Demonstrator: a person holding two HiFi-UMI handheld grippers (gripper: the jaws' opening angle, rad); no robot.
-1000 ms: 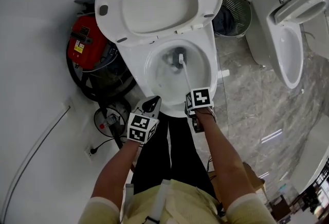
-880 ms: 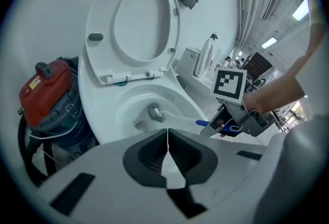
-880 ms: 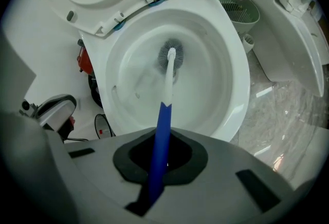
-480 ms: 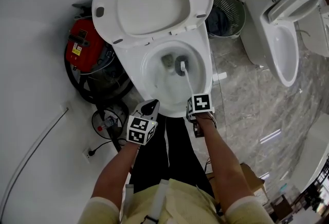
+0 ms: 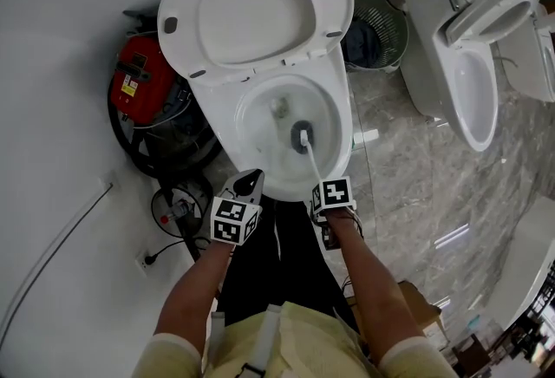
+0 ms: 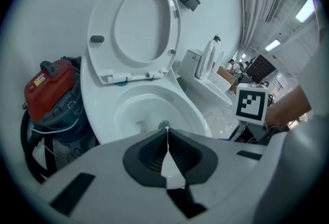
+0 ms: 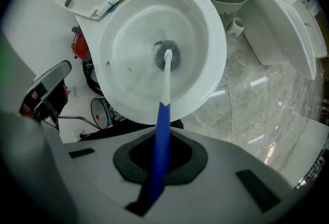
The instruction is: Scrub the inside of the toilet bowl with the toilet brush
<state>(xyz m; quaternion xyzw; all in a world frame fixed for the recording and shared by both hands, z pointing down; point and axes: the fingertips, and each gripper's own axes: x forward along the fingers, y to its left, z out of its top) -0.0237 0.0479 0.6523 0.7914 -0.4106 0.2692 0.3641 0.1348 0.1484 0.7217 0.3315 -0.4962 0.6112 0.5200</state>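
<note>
Right gripper: jaws clamped on the blue handle of the toilet brush.
Brush: its white shaft runs from the jaws down into the toilet bowl, with the bristle head near the bottom.
Left gripper: jaws pressed together, holding nothing, near the bowl's front rim.

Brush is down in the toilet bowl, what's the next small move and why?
Probably sweep the toilet brush sideways up the toilet bowl wall: the right gripper is shut on its blue handle, and the bristle head sits at the bowl's centre.
</note>
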